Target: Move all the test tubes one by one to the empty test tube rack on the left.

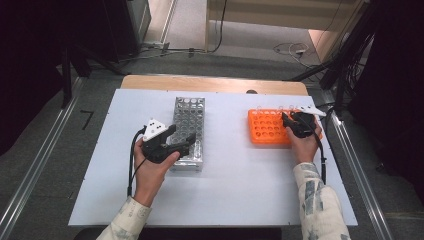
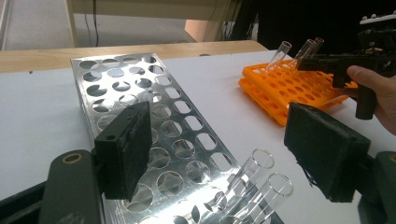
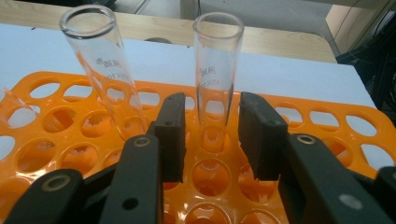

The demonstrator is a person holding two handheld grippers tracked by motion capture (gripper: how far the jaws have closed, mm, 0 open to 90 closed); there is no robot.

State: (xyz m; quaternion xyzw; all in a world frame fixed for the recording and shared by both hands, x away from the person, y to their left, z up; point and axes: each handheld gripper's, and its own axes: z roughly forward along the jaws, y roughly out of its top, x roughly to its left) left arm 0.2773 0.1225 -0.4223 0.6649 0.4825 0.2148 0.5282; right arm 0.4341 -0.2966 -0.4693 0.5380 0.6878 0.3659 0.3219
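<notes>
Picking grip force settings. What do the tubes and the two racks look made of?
Test tubes: clear glass by the look, glossy, rolled rim, printed mark; clear plastic not ruled out.
Orange rack: moulded plastic, opaque, slight sheen, rounded hole edges.
Silver rack: sheet metal, likely aluminium or steel; bright, mirror-like, thin punched holes.
Right gripper brackets one tube; its pads look short of contact.

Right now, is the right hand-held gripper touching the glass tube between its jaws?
Apart. The right gripper view shows orange rack on both sides of the glass tube, between it and the right hand-held gripper's pads.
</notes>
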